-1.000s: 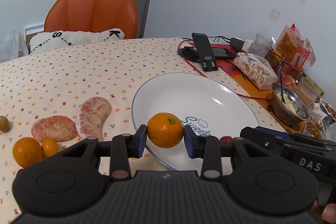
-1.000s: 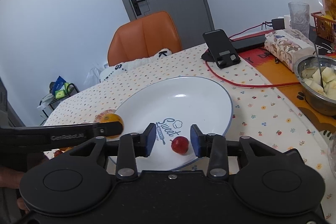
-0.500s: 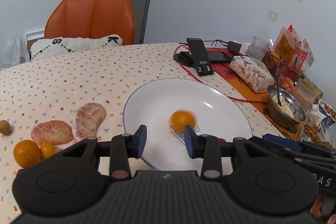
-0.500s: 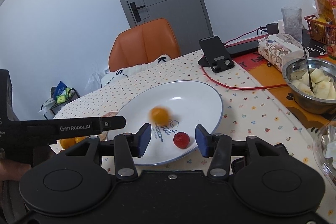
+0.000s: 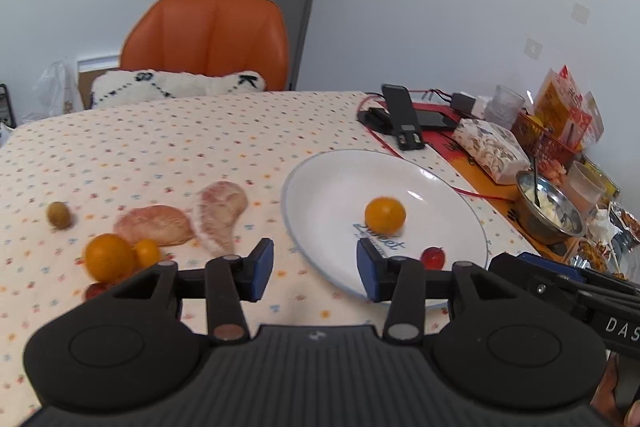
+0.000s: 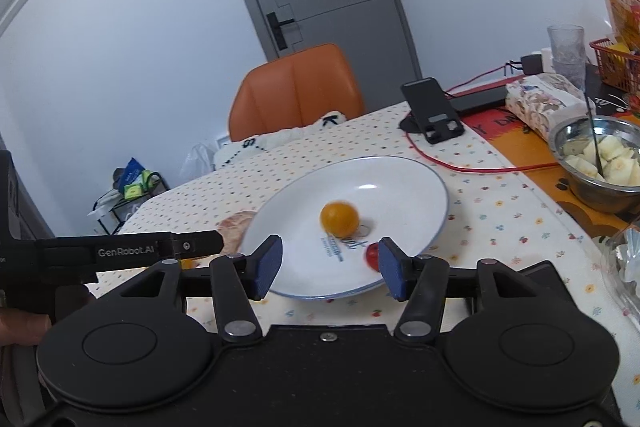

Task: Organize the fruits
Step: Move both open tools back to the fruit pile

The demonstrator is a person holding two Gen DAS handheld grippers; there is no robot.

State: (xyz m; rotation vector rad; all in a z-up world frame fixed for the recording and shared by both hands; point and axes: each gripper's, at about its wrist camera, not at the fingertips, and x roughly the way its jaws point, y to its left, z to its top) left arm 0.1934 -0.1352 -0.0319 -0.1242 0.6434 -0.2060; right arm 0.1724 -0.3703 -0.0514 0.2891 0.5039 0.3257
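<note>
Two fruits on the white plate: a mandarin at frame centre, a cherry tomato near its lower rim.
Left gripper and right gripper both gape wide, empty; more fruit lies at lower left on the tablecloth.

A white plate with a thin blue rim and blue lettering lay right of centre in the left wrist frame. On it sat a small orange, near the middle, and a red cherry tomato close to the near rim. At lower left of that frame, on the desk, lay two peeled pink pomelo segments, a larger orange touching a kumquat, and, apart from these, a small brownish-green round fruit.
</note>
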